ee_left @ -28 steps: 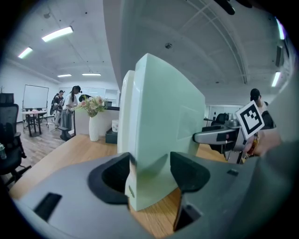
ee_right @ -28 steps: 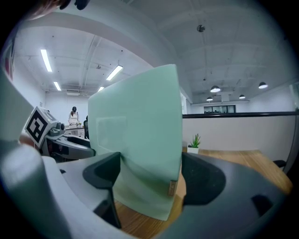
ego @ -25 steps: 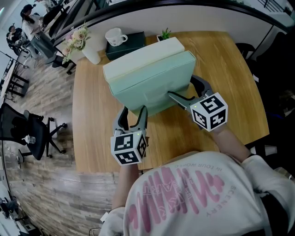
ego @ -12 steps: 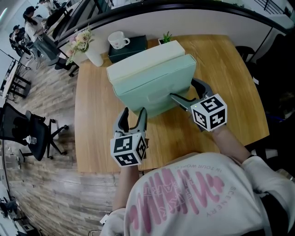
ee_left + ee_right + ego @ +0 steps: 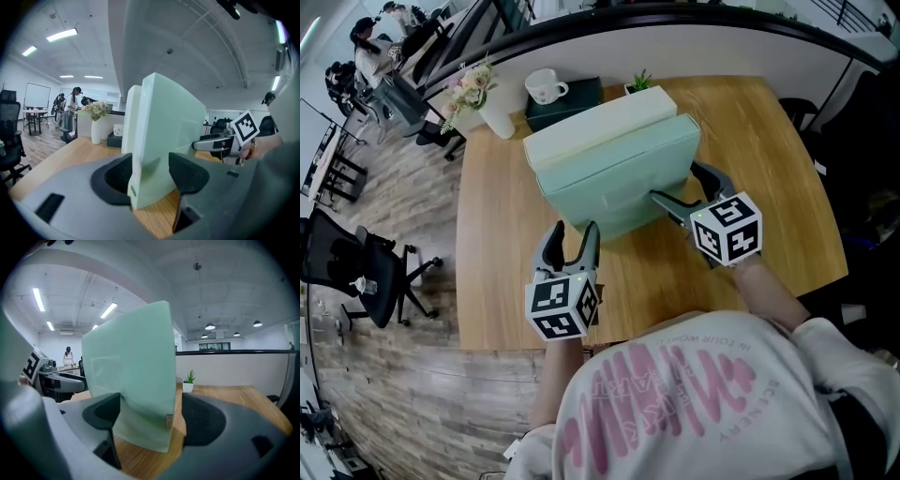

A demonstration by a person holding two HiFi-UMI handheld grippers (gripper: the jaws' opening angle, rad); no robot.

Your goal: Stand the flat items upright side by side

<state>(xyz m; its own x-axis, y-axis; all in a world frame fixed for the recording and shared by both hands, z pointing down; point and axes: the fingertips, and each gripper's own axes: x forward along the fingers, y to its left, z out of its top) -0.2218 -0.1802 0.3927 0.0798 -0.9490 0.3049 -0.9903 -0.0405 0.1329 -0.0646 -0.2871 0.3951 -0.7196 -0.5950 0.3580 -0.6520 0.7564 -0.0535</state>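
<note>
Green panel (image 5: 614,178) stood upright beside cream panel (image 5: 595,122), its length running from left gripper (image 5: 574,228) to right gripper (image 5: 672,180); left jaws, just closing, pinched the end ahead, right jaws straddled theirs loosely, unclamped

Mint-green case (image 5: 619,178) and cream case (image 5: 598,118), both flat, are standing upright on edge, pressed side by side mid-surface (image 5: 497,234), with the green one nearer.

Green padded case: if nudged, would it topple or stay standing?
Probably tips easily: the green case stands on a narrow edge, tall and thin. The cream case close behind should stop a backward fall. Its rounded corners suggest soft padding, so likely light and slightly squashy.
</note>
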